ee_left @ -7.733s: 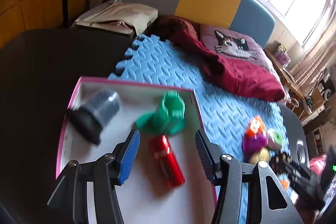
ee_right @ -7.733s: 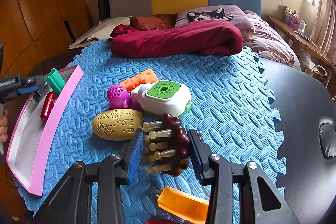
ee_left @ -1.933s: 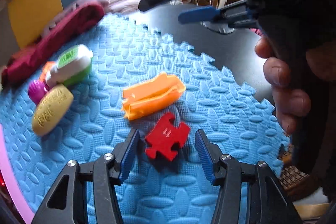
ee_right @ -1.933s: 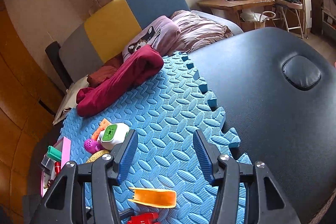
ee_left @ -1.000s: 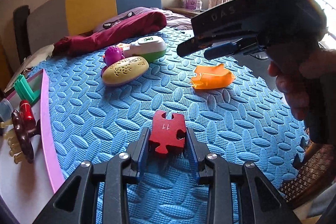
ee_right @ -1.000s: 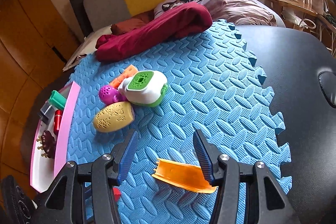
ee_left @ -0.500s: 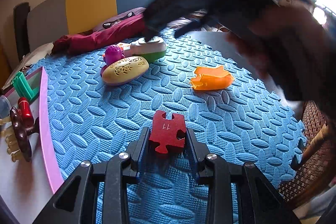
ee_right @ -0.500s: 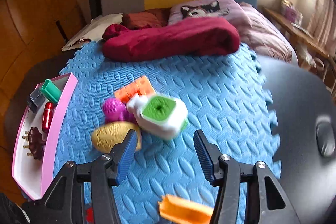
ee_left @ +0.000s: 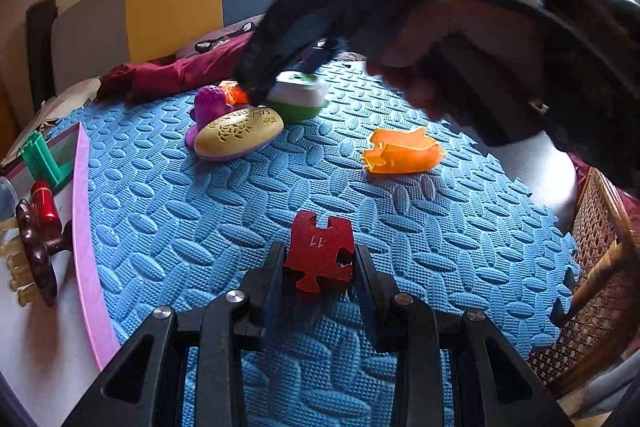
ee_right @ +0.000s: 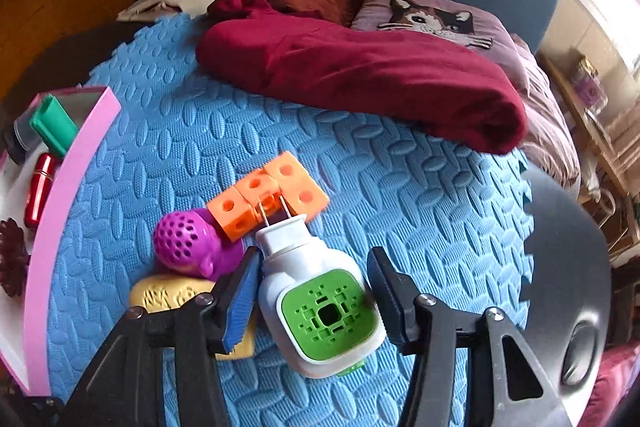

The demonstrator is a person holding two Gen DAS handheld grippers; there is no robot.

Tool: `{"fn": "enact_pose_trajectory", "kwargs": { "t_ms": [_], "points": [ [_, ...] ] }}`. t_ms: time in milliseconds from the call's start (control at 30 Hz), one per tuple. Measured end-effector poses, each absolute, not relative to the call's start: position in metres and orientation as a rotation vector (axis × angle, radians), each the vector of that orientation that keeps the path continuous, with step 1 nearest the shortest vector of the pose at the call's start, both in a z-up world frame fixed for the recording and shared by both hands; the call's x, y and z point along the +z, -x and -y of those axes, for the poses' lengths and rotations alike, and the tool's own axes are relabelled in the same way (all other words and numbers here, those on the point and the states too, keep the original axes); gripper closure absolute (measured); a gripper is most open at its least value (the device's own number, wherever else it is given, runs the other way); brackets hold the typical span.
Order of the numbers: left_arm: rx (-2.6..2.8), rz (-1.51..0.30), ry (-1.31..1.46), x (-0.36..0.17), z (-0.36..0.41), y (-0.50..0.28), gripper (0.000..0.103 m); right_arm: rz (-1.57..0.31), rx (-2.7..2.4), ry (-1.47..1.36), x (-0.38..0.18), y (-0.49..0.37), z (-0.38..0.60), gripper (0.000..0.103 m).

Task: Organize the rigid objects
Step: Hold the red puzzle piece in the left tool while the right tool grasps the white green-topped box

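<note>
My left gripper (ee_left: 318,259) is shut on a red puzzle piece (ee_left: 318,253) marked 11, just above the blue foam mat (ee_left: 168,211). My right gripper (ee_right: 310,285) is open, its jaws on either side of a white and green plug-in device (ee_right: 320,301) lying on the mat. In the left wrist view the right gripper (ee_left: 276,71) hangs blurred over the same device (ee_left: 298,97). A pink-rimmed tray (ee_left: 82,199) at the left holds a brown massager (ee_left: 36,259), a red tube (ee_left: 44,207) and a green piece (ee_left: 40,157).
A yellow oval case (ee_left: 238,133), a purple perforated toy (ee_right: 186,247), orange cubes (ee_right: 268,193) and an orange scoop (ee_left: 402,153) lie on the mat. A red cloth (ee_right: 360,67) and a cat cushion (ee_right: 432,19) lie at the back. A wicker chair (ee_left: 596,279) stands at the right.
My right gripper has come down and forward over the white and green device, which now sits between its open jaws. My left gripper stays shut on the red puzzle piece.
</note>
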State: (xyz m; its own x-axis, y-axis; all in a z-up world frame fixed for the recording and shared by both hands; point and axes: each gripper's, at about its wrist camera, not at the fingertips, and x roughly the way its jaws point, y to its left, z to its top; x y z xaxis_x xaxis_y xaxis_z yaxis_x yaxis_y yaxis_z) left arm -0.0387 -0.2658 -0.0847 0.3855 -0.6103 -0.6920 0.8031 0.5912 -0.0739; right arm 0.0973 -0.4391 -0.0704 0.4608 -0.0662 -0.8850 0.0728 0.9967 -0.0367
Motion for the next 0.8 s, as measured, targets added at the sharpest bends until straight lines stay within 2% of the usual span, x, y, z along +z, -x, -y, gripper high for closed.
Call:
{"fn": "enact_pose_trajectory", "kwargs": {
  "t_ms": [267,433,533,700,800],
  "points": [
    [-0.912,-0.741,-0.297,-0.084,0.267,0.04,0.069,-1.044,-0.124,-0.108,-0.054,-0.051,0.46,0.055],
    [-0.908,-0.741,-0.301,-0.085,0.268,0.04,0.069,-1.016,-0.14,-0.177,-0.056,-0.042,0.469,0.055],
    [-0.907,-0.74,-0.303,-0.086,0.268,0.04,0.069,-1.001,-0.131,-0.227,-0.066,-0.046,0.473,0.05],
    [-0.907,-0.74,-0.303,-0.086,0.268,0.039,0.069,-0.993,-0.097,-0.292,-0.085,-0.045,0.478,0.036],
    [-0.906,-0.74,-0.303,-0.086,0.268,0.04,0.069,-0.982,-0.089,-0.306,-0.089,-0.04,0.482,0.034]
  ]
}}
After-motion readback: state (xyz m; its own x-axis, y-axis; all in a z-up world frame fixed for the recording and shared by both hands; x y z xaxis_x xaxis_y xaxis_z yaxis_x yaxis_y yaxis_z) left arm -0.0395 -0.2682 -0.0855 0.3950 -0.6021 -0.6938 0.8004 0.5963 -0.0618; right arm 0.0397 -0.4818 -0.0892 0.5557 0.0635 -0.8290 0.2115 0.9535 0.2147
